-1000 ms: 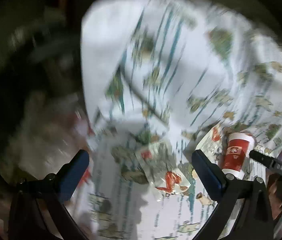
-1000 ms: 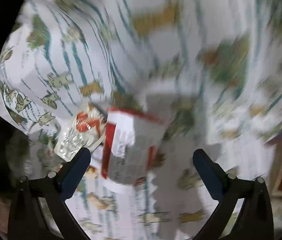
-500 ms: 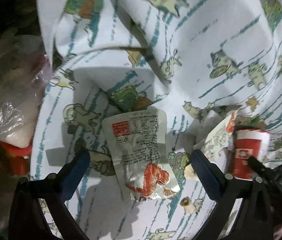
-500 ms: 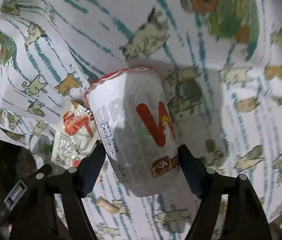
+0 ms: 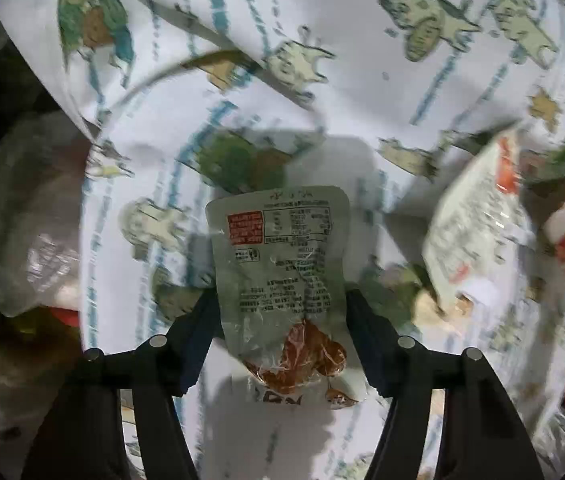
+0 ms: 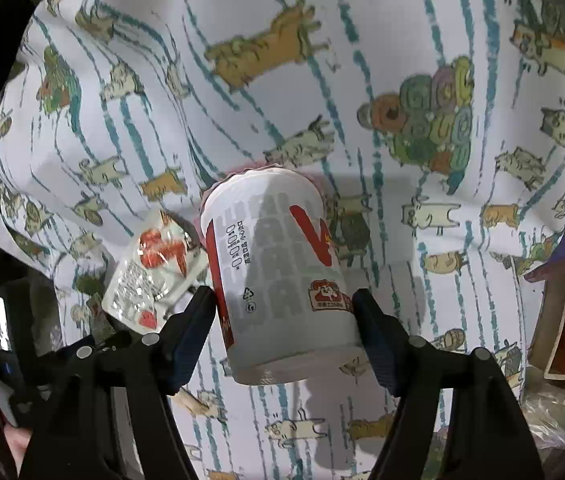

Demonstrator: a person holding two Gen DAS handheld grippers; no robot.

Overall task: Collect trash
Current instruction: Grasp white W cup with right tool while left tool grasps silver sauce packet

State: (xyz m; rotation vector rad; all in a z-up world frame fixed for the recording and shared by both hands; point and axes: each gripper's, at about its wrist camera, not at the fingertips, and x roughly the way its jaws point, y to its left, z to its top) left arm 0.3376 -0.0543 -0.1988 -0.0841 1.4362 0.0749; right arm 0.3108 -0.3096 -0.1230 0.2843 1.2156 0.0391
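Crinkled clear plastic, printed with small text and a red label, is the snack wrapper (image 5: 282,264) lying on the white cartoon-cat printed sheet (image 5: 422,92). My left gripper (image 5: 280,312) straddles it, its fingers closing, and I can't tell whether the pads press it. My right gripper (image 6: 284,304) has its fingers clamped on both sides of a white and red paper cup (image 6: 278,276), tilted rim-away. A second wrapper (image 6: 150,268) lies just left of the cup.
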